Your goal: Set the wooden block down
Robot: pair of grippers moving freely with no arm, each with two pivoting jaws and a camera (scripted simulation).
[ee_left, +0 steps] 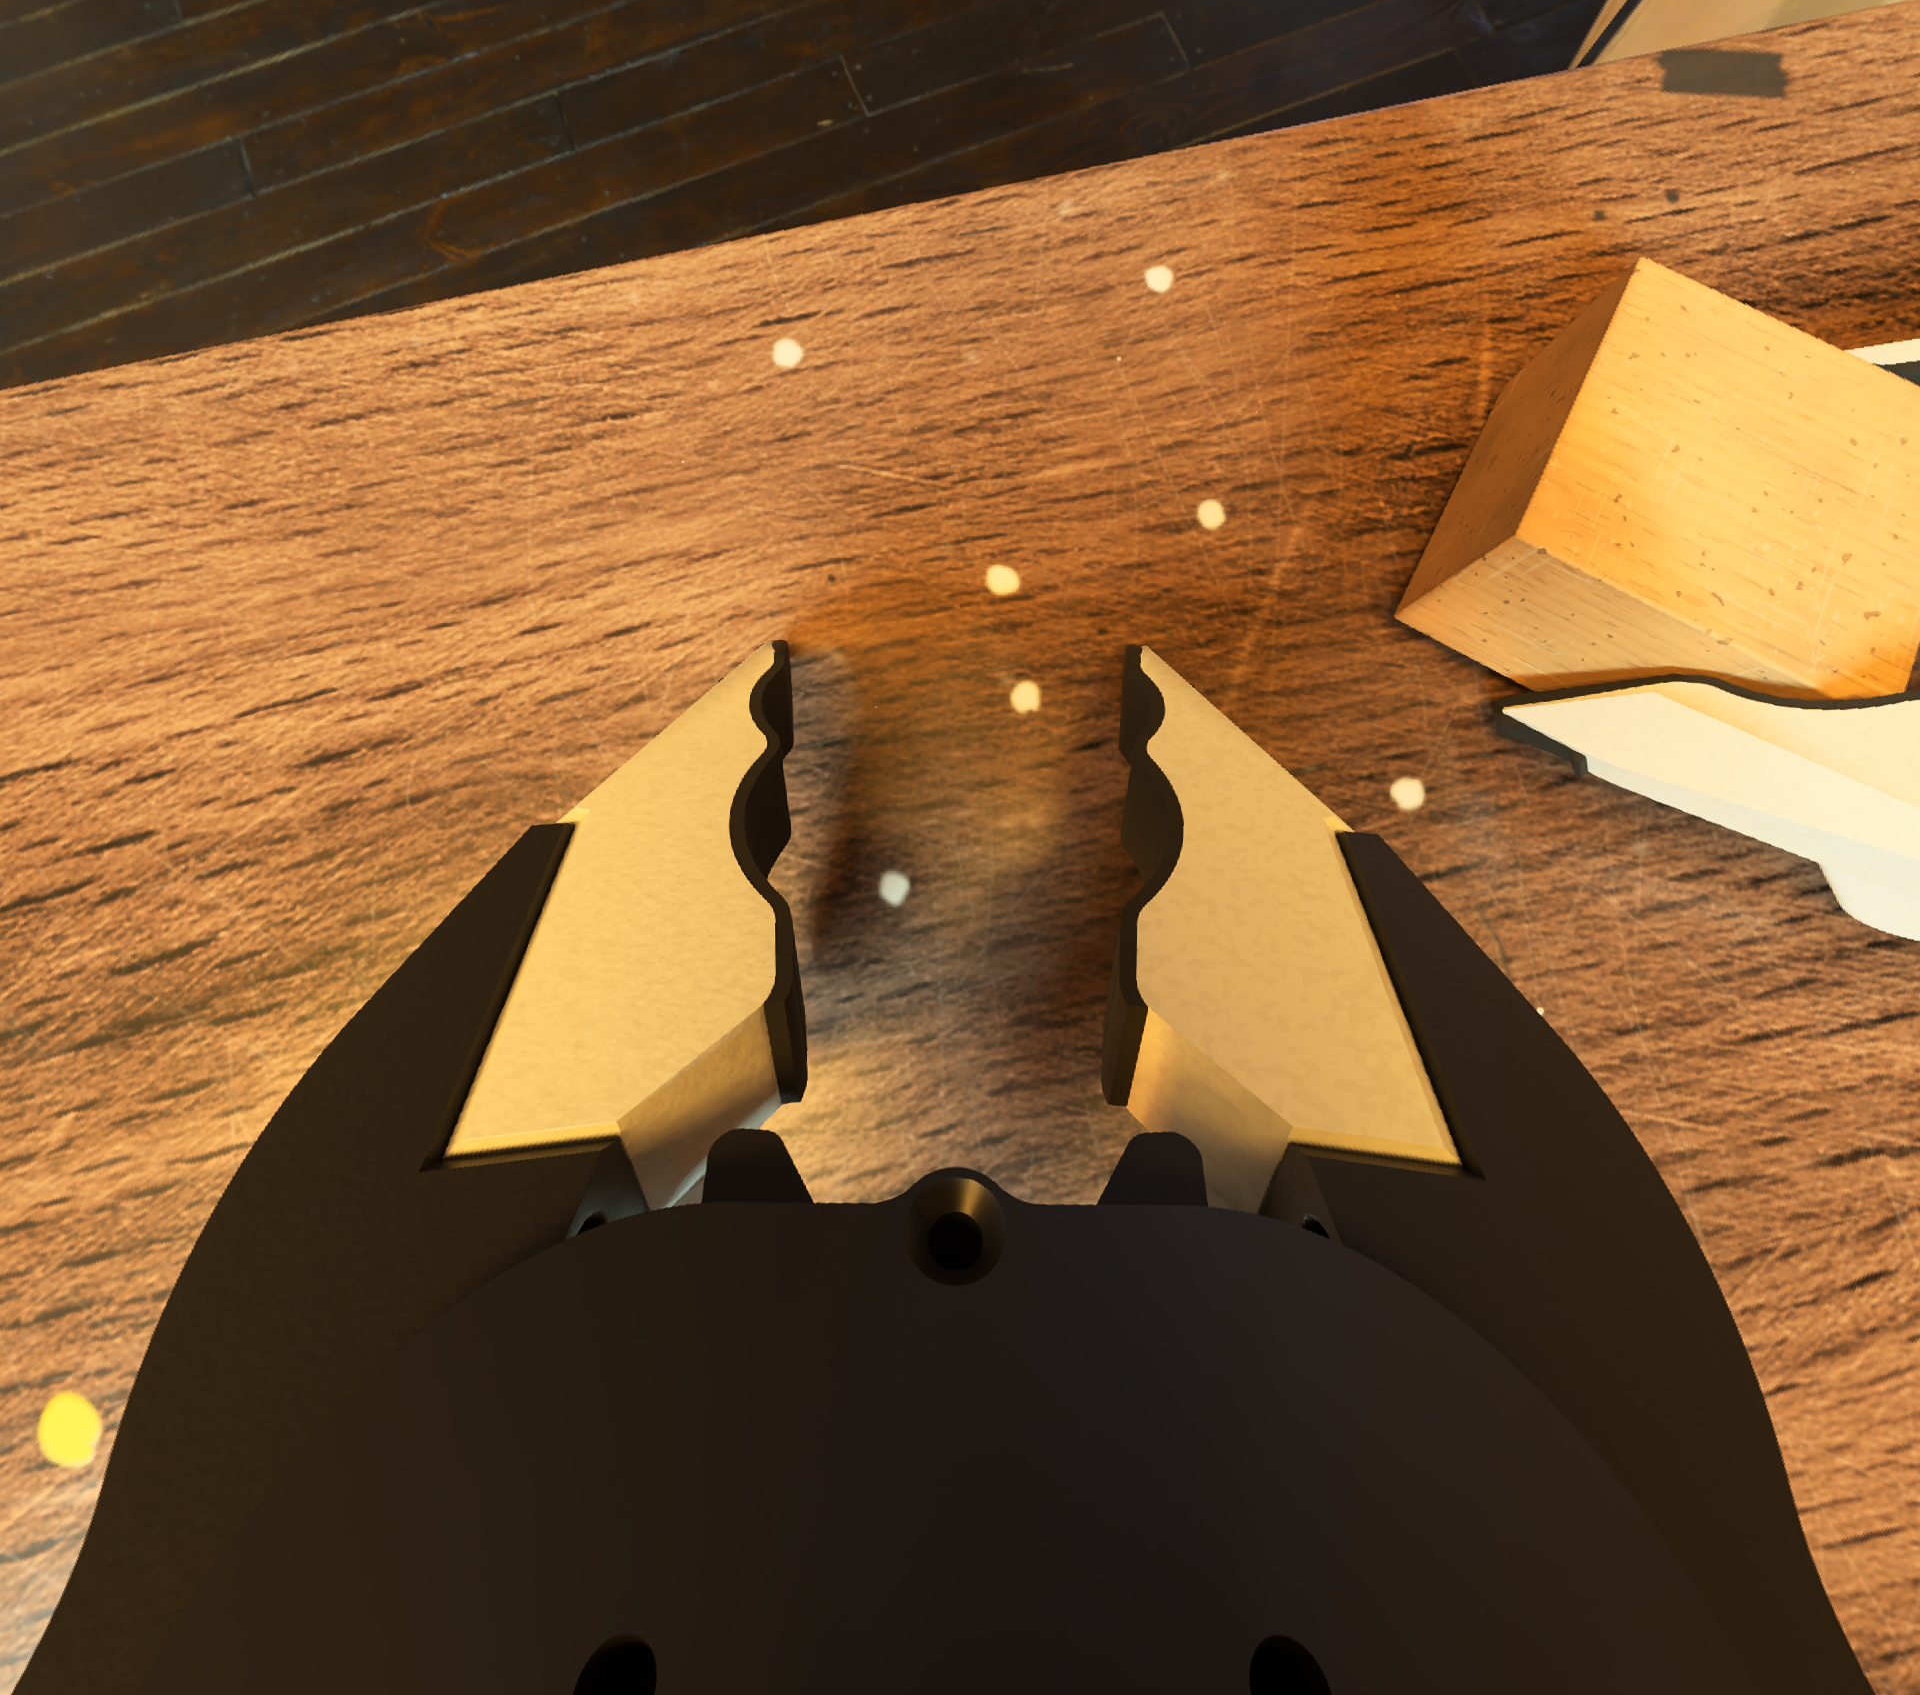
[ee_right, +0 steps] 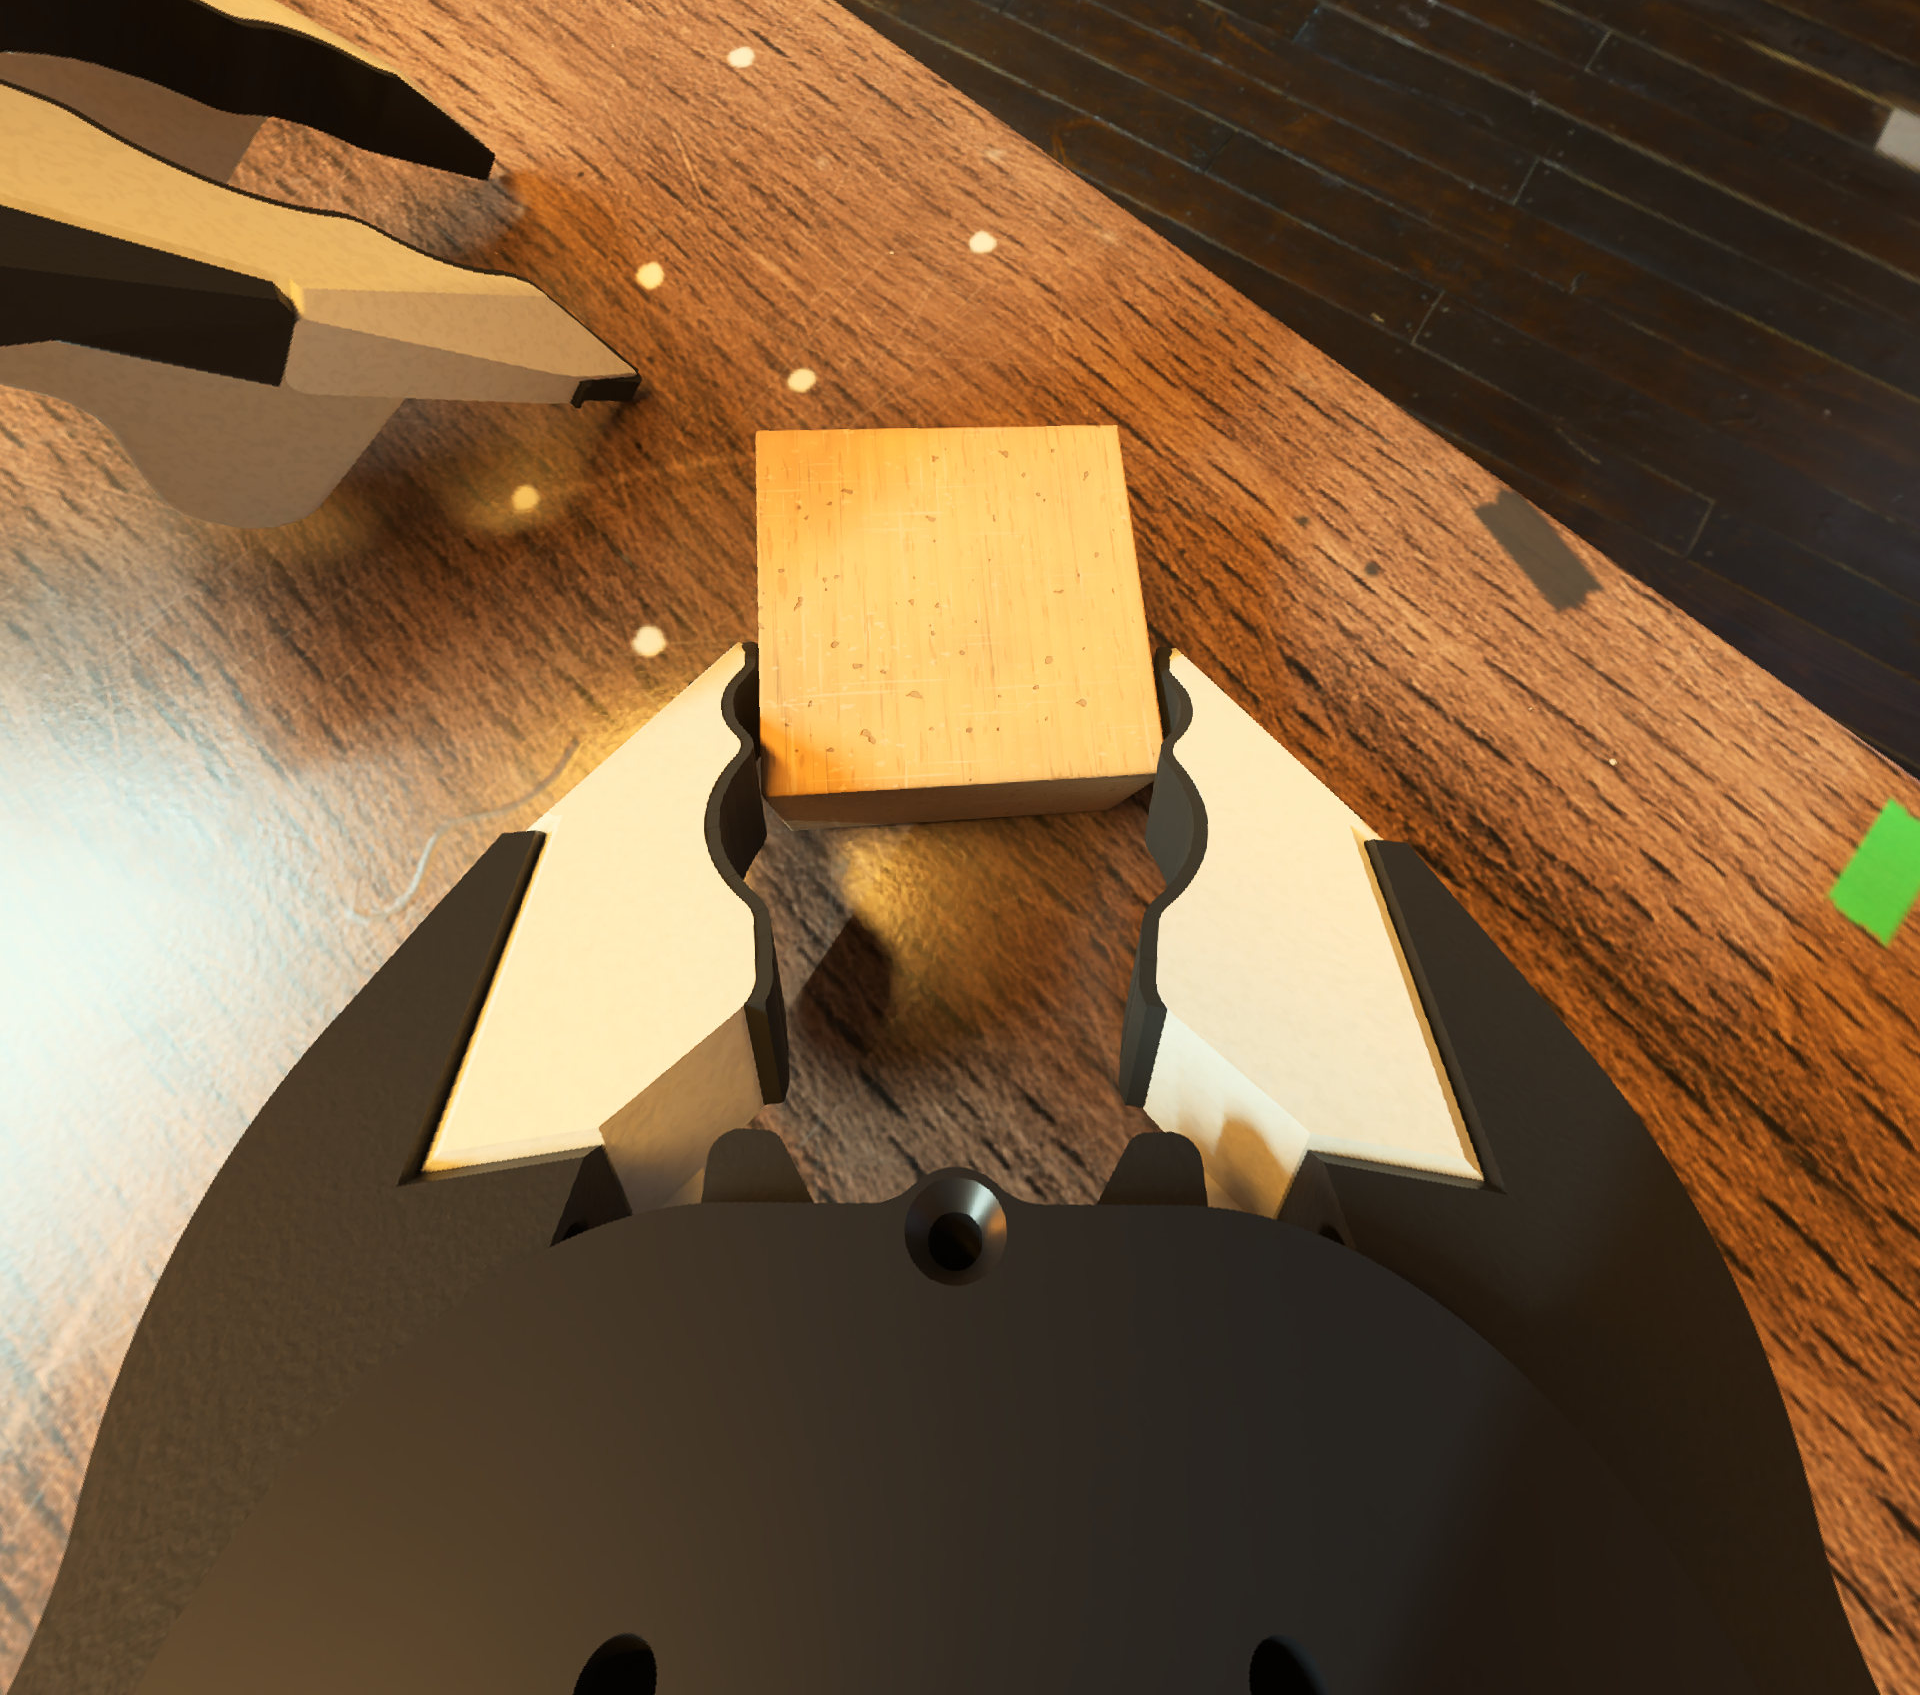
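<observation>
Resting on the table (ee_right: 1351, 814), the block (ee_right: 951, 617) is flanked at its near end by the right gripper (ee_right: 956, 658), fingers apart; contact unclear. Left gripper (ee_left: 956, 653) is held apart, nothing between.

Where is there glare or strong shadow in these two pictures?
Right wrist view: a pale glare washes out the table at the left, and a dark shadow lies below the wooden block. Left wrist view: no glare; soft shadows fall on the wood between the left gripper fingers.
</observation>
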